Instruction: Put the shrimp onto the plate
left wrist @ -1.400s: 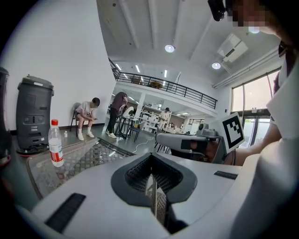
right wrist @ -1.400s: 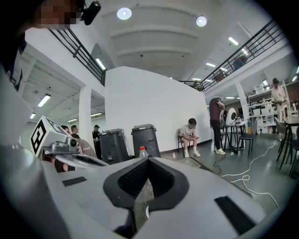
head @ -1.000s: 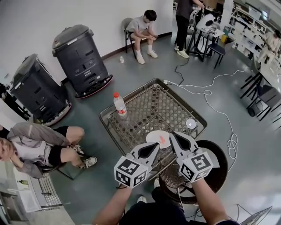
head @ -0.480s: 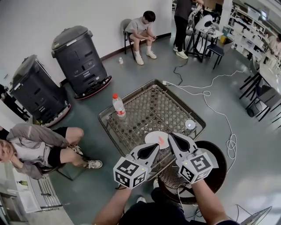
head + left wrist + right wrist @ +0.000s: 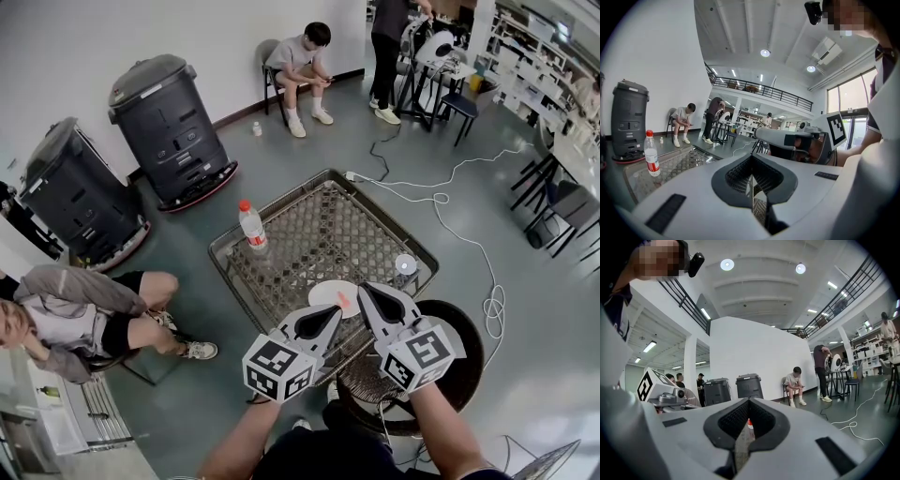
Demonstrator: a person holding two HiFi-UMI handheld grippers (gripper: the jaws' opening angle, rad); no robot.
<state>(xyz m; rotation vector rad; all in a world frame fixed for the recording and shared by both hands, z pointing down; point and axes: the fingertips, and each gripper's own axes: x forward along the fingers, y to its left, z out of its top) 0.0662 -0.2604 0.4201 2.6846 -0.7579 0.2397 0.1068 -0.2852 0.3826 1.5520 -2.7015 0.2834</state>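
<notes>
A white plate (image 5: 328, 294) rests near the front edge of the lattice-topped table (image 5: 319, 230). An orange shrimp (image 5: 343, 300) lies on the plate's right part. My left gripper (image 5: 334, 313) hovers just in front of the plate, its jaws shut with nothing between them; the left gripper view shows this gripper (image 5: 752, 183) closed to a thin line. My right gripper (image 5: 365, 292) sits at the plate's right edge, close to the shrimp, also shut and empty (image 5: 742, 430). Neither gripper view shows the plate or the shrimp.
A water bottle with a red cap (image 5: 253, 225) stands at the table's left rim, and a small white round lid (image 5: 405, 264) lies at its right. A dark round stool (image 5: 459, 342) is below my right arm. Two black bins (image 5: 169, 127), seated people and a white cable (image 5: 450, 211) surround the table.
Both grippers stay shut and have barely shifted, edging slightly left over the plate's front edge. The shrimp lies on the plate throughout.
</notes>
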